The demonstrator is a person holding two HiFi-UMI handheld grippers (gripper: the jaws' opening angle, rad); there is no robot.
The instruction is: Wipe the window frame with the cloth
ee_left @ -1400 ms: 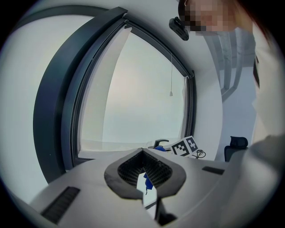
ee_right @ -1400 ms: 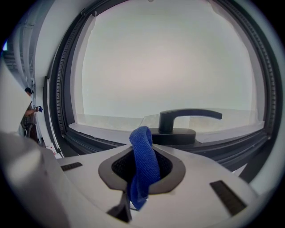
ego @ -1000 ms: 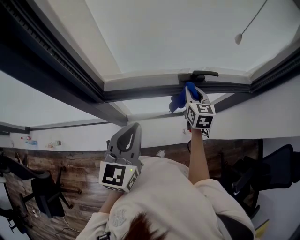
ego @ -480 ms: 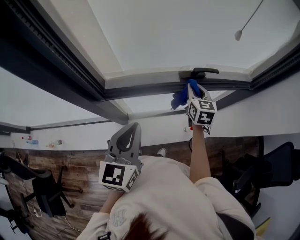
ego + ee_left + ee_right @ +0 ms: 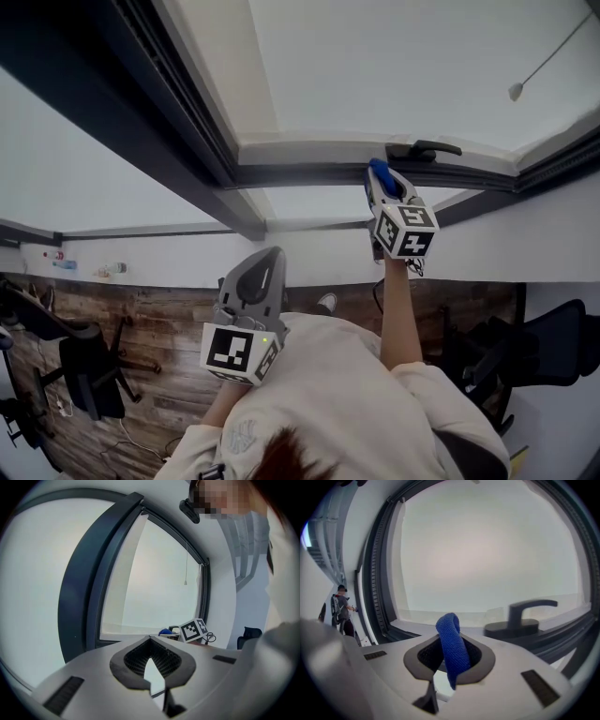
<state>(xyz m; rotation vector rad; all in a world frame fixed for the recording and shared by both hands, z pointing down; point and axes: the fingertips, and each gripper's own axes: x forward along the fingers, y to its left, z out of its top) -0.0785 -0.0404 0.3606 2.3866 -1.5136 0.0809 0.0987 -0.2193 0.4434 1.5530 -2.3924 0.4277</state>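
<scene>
Grey left tongs [image 5: 263, 262] are held low and close to the body, well apart from the window. In the left gripper view they are seen closed together with nothing between them; no part in the wiping is being taken by them.

Right tongs [image 5: 385, 188] are raised at arm's length and are clamped on the blue cloth [image 5: 452, 648].

Cloth: a narrow folded strip. Its long axis is seen to run along the tongs, out of the tips and towards the glass, with the free end curled over at the top and a slight lean to the left. In the head view the cloth end is placed at the dark lower rail of the window frame [image 5: 309, 174], just left of the window handle [image 5: 427, 148]. Actual contact with the rail cannot be confirmed.

Step judged: wiping of the lower rail, in progress near the handle.

Next move, as judged: the curled end is to be pressed onto the rail and drawn along it, with the handle avoided.
</scene>
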